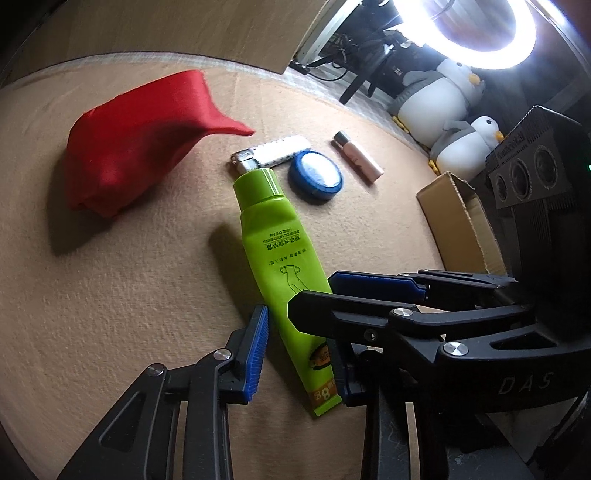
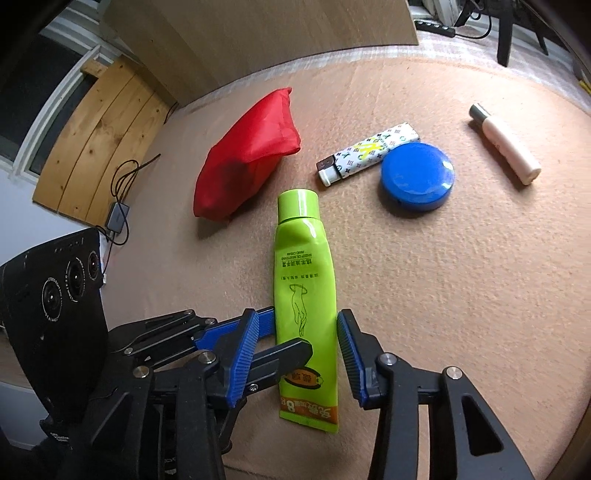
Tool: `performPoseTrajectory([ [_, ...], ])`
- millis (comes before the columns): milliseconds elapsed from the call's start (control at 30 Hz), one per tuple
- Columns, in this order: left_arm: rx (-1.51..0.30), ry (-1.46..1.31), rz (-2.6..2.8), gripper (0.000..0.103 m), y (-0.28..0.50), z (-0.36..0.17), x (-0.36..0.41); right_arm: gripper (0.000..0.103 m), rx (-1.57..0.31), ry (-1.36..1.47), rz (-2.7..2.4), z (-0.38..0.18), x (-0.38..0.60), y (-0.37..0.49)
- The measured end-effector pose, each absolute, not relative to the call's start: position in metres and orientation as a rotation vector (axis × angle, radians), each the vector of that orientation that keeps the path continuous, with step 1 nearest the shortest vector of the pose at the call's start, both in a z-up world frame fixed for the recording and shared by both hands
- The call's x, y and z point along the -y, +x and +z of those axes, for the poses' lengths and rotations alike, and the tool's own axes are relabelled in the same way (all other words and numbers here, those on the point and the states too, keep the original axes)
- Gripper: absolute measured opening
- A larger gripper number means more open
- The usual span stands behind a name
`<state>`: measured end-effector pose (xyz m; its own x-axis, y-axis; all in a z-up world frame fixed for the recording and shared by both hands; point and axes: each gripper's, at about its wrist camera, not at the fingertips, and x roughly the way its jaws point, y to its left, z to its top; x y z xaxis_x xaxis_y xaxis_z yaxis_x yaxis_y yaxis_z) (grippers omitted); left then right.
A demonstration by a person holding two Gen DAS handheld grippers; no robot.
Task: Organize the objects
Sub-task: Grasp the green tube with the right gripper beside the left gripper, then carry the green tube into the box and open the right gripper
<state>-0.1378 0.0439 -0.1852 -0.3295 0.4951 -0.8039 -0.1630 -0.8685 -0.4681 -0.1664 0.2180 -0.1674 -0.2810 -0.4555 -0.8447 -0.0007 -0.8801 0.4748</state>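
Observation:
A green hand-cream tube (image 1: 275, 251) (image 2: 303, 280) lies on the tan cloth, cap pointing away. My left gripper (image 1: 299, 350) is open, its blue pads either side of the tube's lower end. My right gripper (image 2: 295, 354) is also open and straddles the same end from the other side; it shows in the left wrist view (image 1: 373, 291). Beyond lie a red fabric pouch (image 1: 136, 144) (image 2: 247, 155), a patterned lighter (image 1: 269, 153) (image 2: 369, 151), a round blue tin (image 1: 316, 175) (image 2: 417, 177) and a pale pink lipstick tube (image 1: 356, 157) (image 2: 504, 142).
A cardboard box (image 1: 461, 221) sits at the cloth's right edge, with two penguin plush toys (image 1: 439, 96) and a ring light (image 1: 465, 33) behind. A wooden board (image 2: 258, 33) stands at the back. A cable and adapter (image 2: 118, 218) lie at the left.

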Motion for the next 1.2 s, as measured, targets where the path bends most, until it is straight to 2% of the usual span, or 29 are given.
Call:
performPoseTrajectory([
  [467, 0.32, -1.402, 2.216, 0.033, -0.148, -0.137, -0.11, 0.04, 0.619, 1.581, -2.361, -0.122, -0.277, -0.14],
  [933, 0.213, -1.254, 2.088, 0.032, -0.164, -0.09, -0.266, 0.038, 0.704, 1.519, -2.59, -0.067, -0.407, -0.077],
  [1200, 0.148, -1.244, 2.008, 0.031, -0.165, -0.092, -0.352, 0.038, 0.795, 1.548, -2.667, -0.069, -0.474, -0.042],
])
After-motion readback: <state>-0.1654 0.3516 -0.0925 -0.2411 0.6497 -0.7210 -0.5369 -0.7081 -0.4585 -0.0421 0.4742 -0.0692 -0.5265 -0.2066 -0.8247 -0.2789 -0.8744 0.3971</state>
